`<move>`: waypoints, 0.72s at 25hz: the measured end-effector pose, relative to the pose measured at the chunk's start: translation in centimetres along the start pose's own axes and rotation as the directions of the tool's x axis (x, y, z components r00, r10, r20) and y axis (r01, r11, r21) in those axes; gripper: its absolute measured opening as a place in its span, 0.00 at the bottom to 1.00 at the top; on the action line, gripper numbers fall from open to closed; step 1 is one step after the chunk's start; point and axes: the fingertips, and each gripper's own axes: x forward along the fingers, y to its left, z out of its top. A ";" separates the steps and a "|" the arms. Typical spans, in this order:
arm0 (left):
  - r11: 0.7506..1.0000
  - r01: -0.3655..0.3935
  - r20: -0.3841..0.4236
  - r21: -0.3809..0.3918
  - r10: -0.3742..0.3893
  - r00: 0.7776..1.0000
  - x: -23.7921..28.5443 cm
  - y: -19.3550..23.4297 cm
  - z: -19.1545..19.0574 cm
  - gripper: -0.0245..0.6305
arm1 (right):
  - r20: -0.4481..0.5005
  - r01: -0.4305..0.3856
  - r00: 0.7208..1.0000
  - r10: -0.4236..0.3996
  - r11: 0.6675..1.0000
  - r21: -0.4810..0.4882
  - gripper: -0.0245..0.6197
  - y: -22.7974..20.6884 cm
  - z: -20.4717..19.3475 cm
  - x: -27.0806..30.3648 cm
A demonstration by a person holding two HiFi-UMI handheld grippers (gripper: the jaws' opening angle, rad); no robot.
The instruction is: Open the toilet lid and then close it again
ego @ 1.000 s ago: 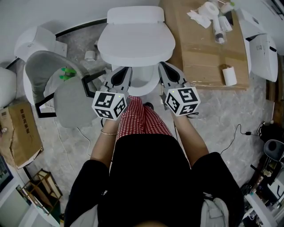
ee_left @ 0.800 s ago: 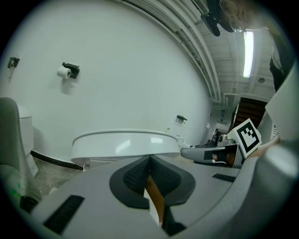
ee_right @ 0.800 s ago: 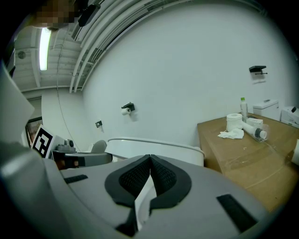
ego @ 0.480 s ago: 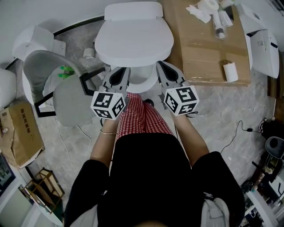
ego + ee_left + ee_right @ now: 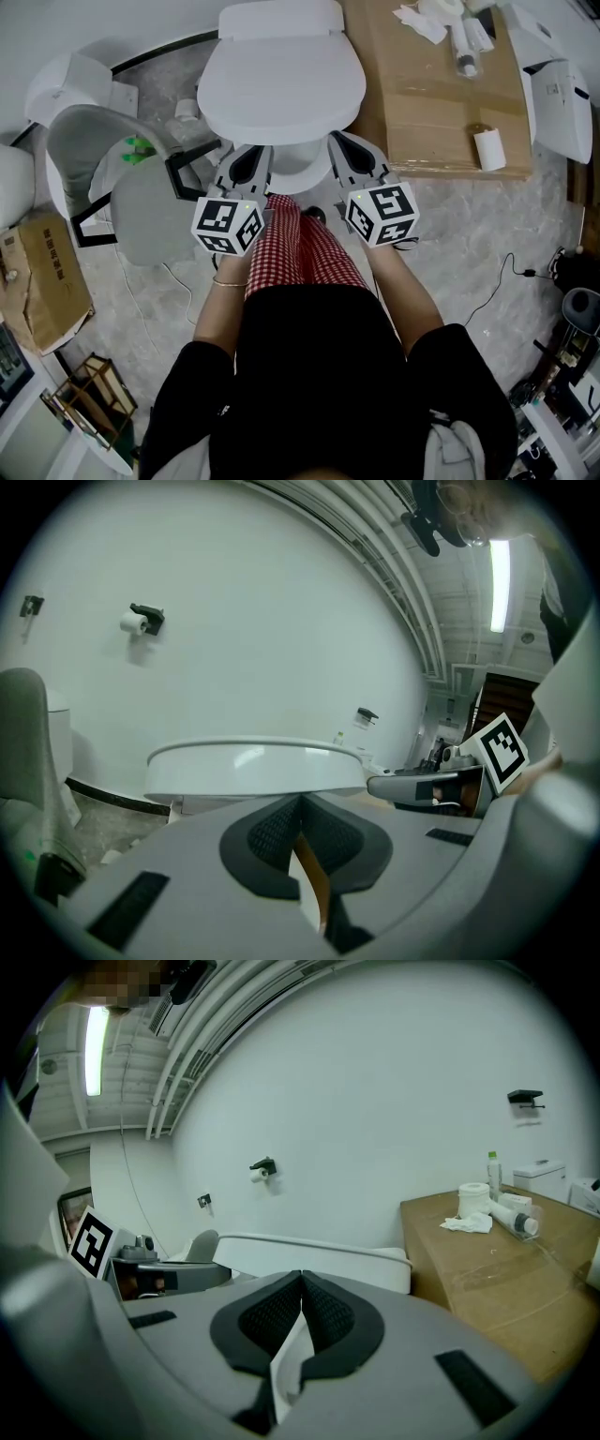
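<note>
Hovering left gripper [image 5: 251,156] and right gripper [image 5: 350,151], both pinched shut on nothing, by front edge of toilet lid [image 5: 281,80] lying down; seemingly awaiting lifting, then lowering.

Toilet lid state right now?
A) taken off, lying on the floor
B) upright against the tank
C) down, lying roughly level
C: the head view shows the broad top face of the toilet lid from above, and the left gripper view shows it edge-on and level.
</note>
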 end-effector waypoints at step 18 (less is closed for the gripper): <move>0.998 0.070 -0.058 0.000 -0.070 0.996 -1.0 0.6 -2.5 0.04 | 0.001 0.064 0.998 -0.064 0.997 0.049 0.07 0.2 -2.5 -0.6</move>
